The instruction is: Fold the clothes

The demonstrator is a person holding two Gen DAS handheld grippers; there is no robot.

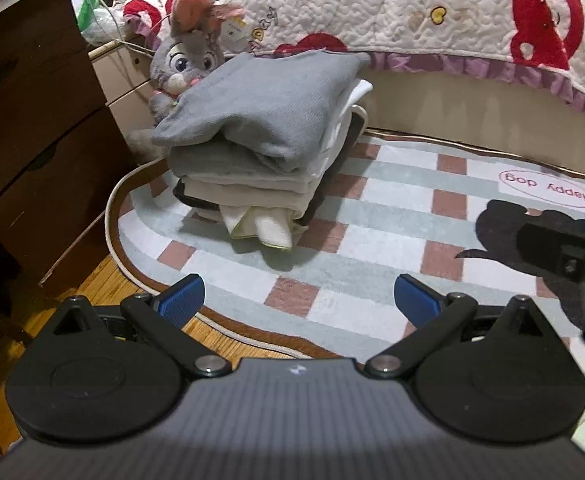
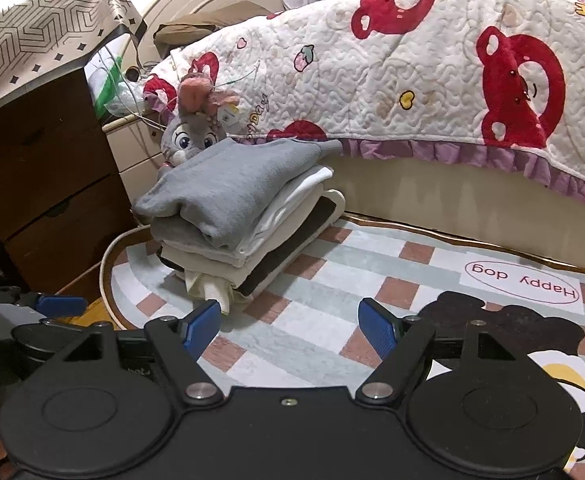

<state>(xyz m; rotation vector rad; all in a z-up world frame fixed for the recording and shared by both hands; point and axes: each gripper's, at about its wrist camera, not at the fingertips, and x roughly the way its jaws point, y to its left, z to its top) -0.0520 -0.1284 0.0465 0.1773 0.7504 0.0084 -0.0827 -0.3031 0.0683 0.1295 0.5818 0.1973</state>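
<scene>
A stack of folded clothes (image 1: 260, 128) lies beyond the left gripper (image 1: 298, 300) and right gripper (image 2: 288, 328); both jaws are released and empty.

A home bedroom is shown by a quilted bed (image 2: 432, 80), checked rug (image 2: 332, 280), plush rabbit (image 2: 192, 136) and wooden drawers (image 2: 48, 184).

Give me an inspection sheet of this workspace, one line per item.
Surface: checked rug on wood floor, "Happy dog" label.
Job's things: folded pile, grey top uppermost, white and dark layers below; a white piece sticks out at the bottom front.
Clutter: plush rabbit behind the pile.
Grippers: left tongs open, empty; right tongs open, empty, both above the rug.
Cables: thin wires on the nightstand.
Surroundings: bed with bear quilt, brown drawers at left.
</scene>
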